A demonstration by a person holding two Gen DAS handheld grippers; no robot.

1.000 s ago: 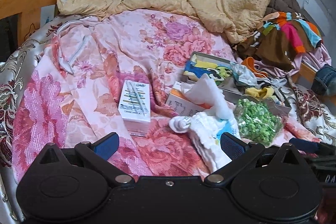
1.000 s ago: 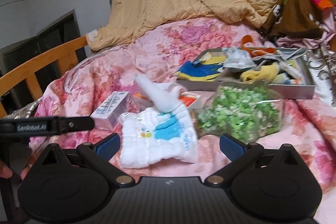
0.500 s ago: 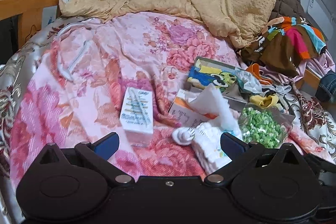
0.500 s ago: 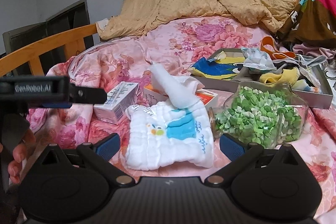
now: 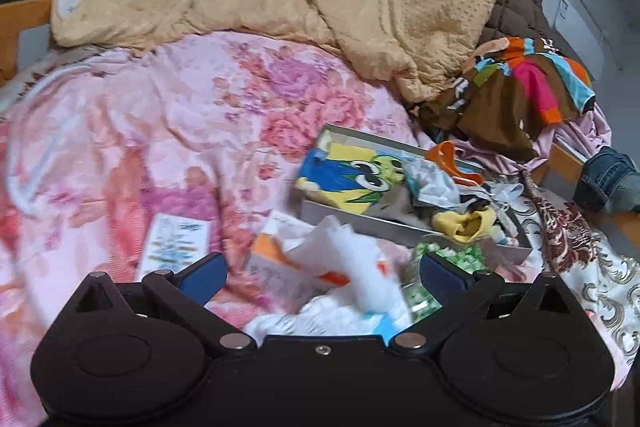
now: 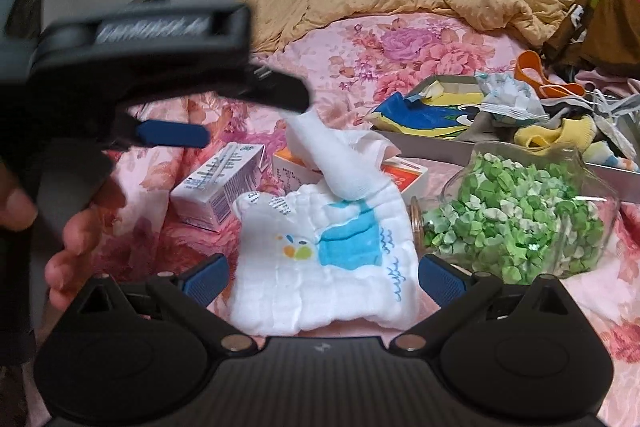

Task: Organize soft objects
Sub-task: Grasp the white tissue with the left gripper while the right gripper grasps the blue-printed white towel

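Right gripper (image 6: 322,279) wide open, empty, straddling white cloth (image 6: 320,267) on bed (image 6: 420,43), poised to grab. Left gripper (image 6: 224,115) open, empty, nearing tissue (image 6: 336,163). Beyond: jar (image 6: 516,219), then tray (image 6: 432,143) for soft things.

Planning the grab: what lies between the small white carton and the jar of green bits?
In the right wrist view, the white cloth lies between the carton and jar.
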